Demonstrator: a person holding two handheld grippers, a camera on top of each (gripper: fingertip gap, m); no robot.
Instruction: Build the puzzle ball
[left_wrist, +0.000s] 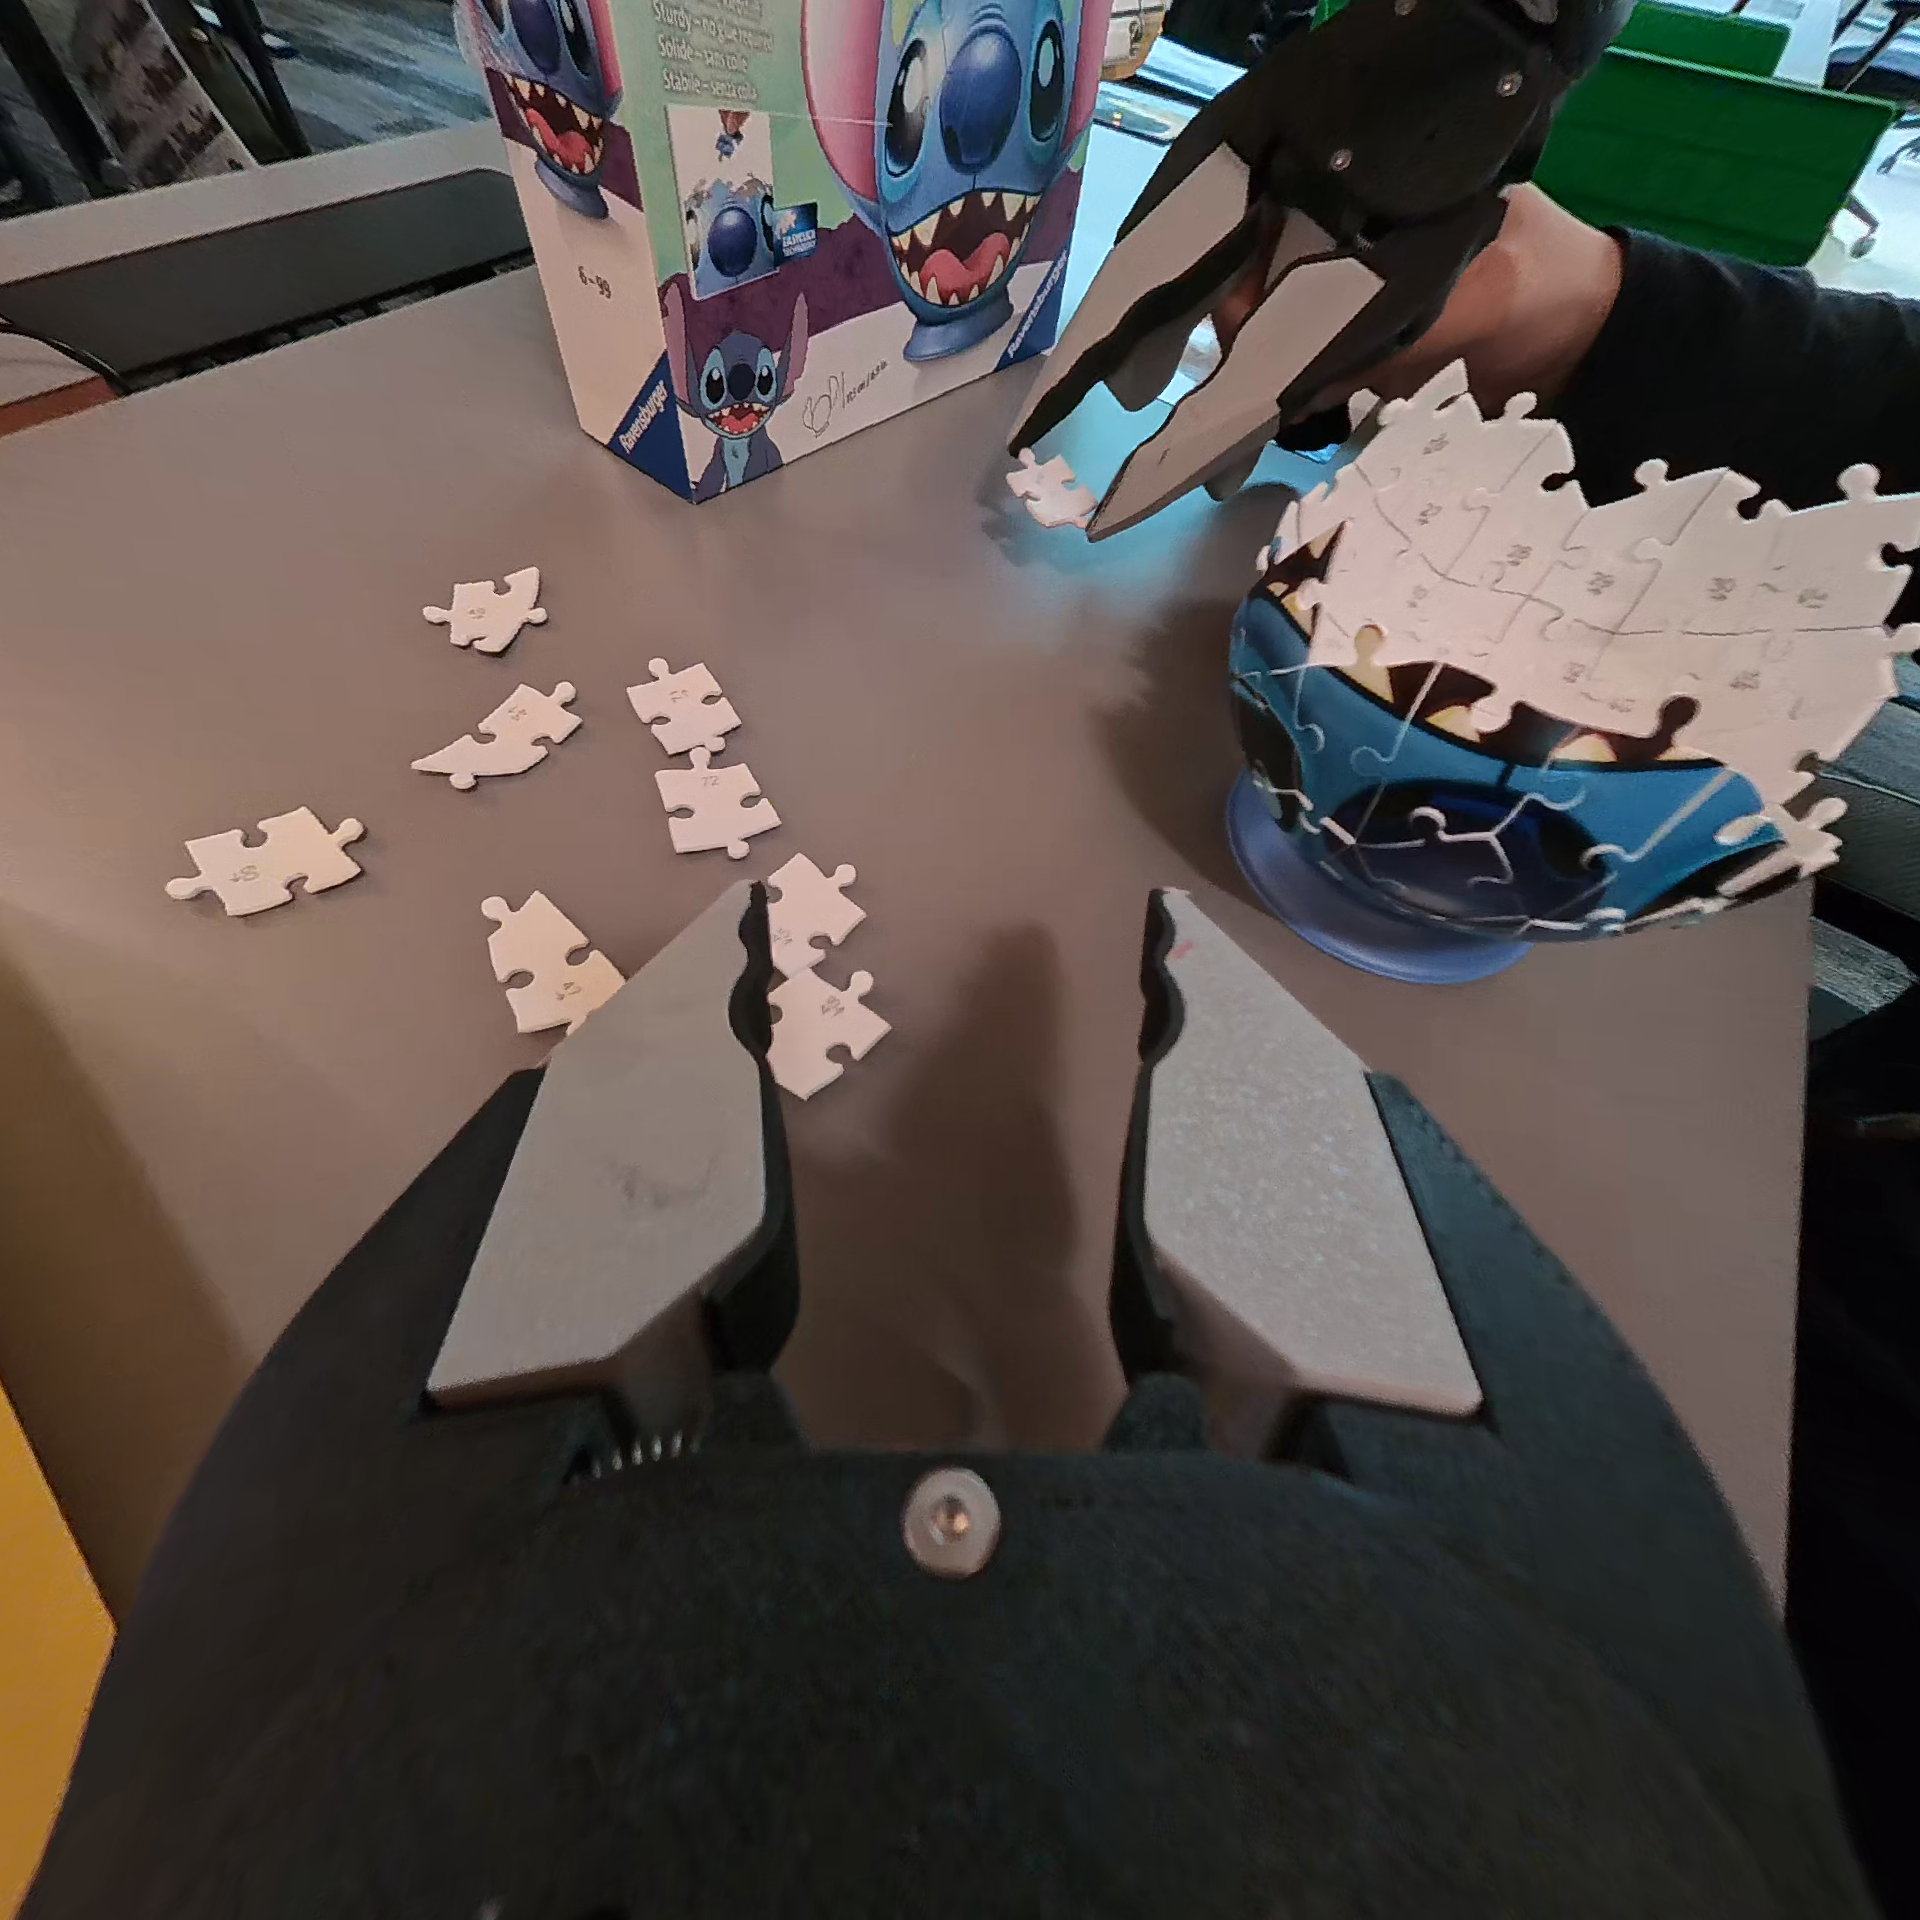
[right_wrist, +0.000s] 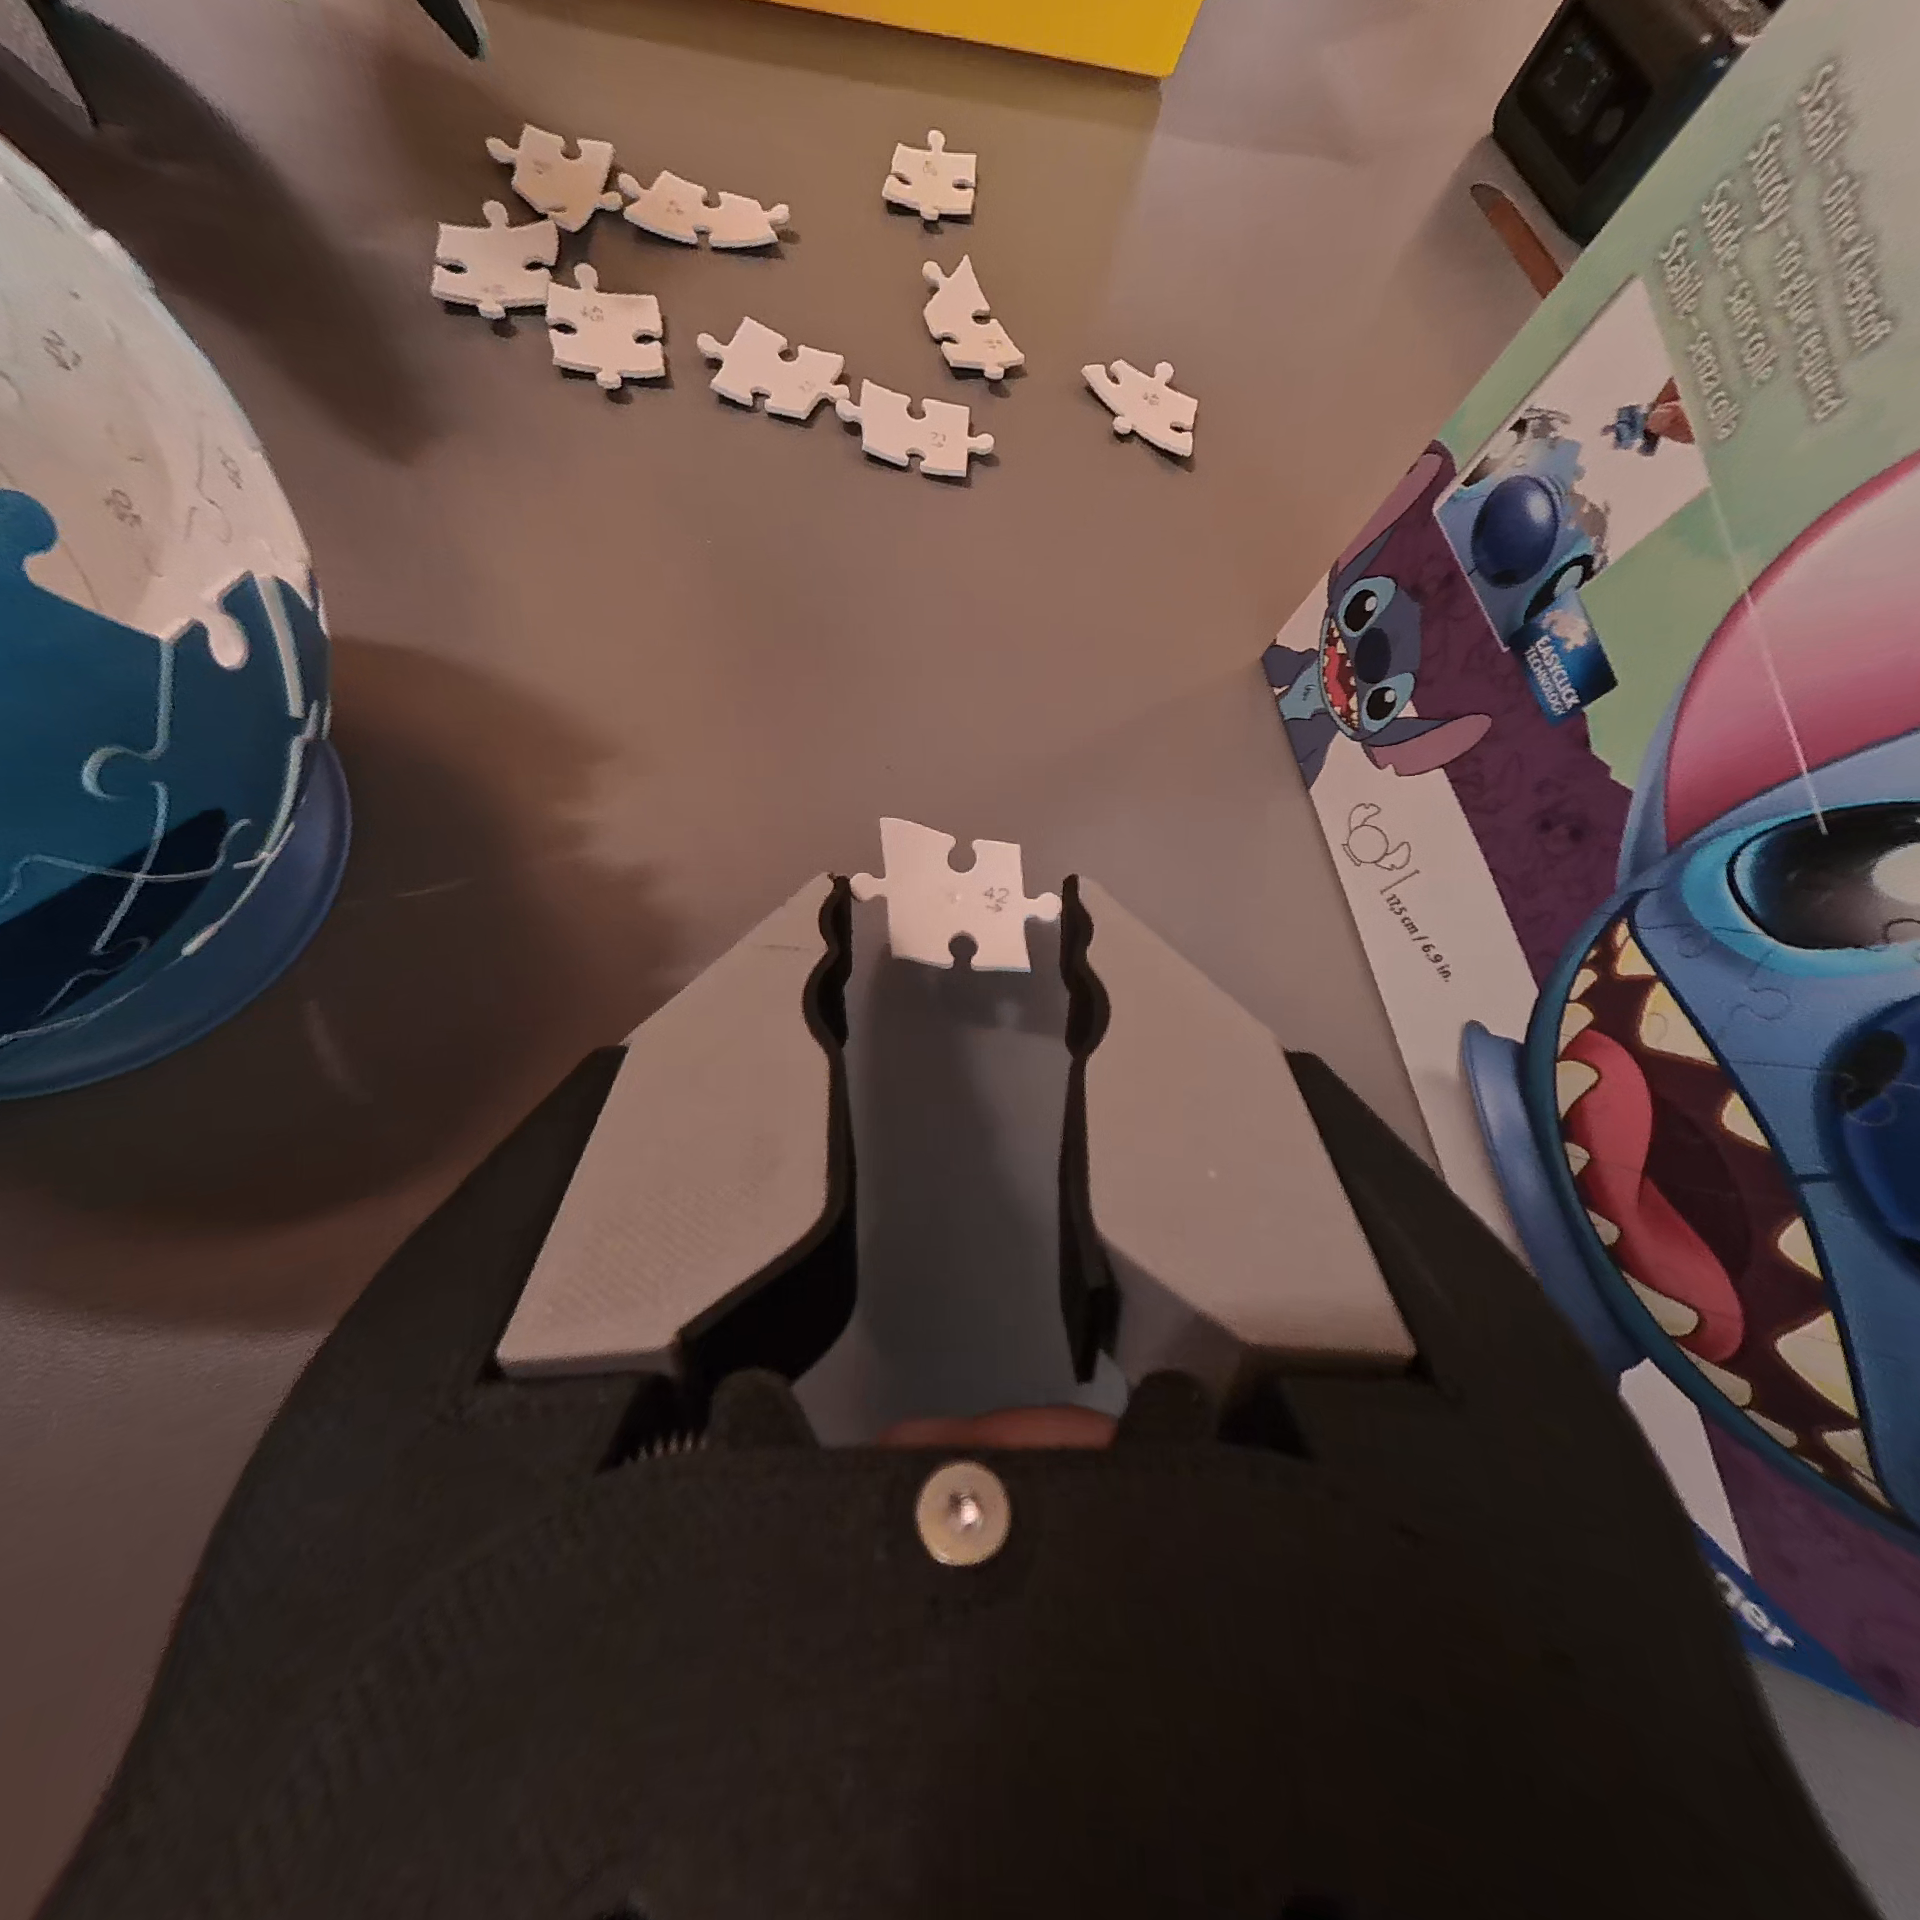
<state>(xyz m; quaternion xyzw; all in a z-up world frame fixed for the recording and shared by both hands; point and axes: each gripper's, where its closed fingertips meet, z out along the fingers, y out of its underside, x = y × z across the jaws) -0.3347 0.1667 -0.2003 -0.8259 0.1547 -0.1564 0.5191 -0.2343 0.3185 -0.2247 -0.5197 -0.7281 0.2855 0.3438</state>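
Observation:
The half-built puzzle ball (left_wrist: 1455, 800) stands on a blue ring stand (left_wrist: 1351, 935) at the right, with its white inner side showing at the open top; it also shows in the right wrist view (right_wrist: 135, 675). My right gripper (right_wrist: 956, 883) is shut on a white puzzle piece (right_wrist: 961, 899), its fingertips against the piece's two side edges, low over the table. In the left wrist view this gripper (left_wrist: 1060, 499) and its piece (left_wrist: 1047, 486) are between the box and the ball. My left gripper (left_wrist: 956, 904) is open and empty, over loose white pieces (left_wrist: 821, 966).
Several loose white pieces (left_wrist: 707, 769) lie face down on the grey table (left_wrist: 935, 644), also in the right wrist view (right_wrist: 769, 369). The puzzle box (left_wrist: 790, 239) stands at the back (right_wrist: 1662, 831). A person's hand (left_wrist: 1538, 281) holds the right gripper. A green crate (left_wrist: 1704, 156) is beyond. Across from one pair of fingers to the other is roughly 20 cm.

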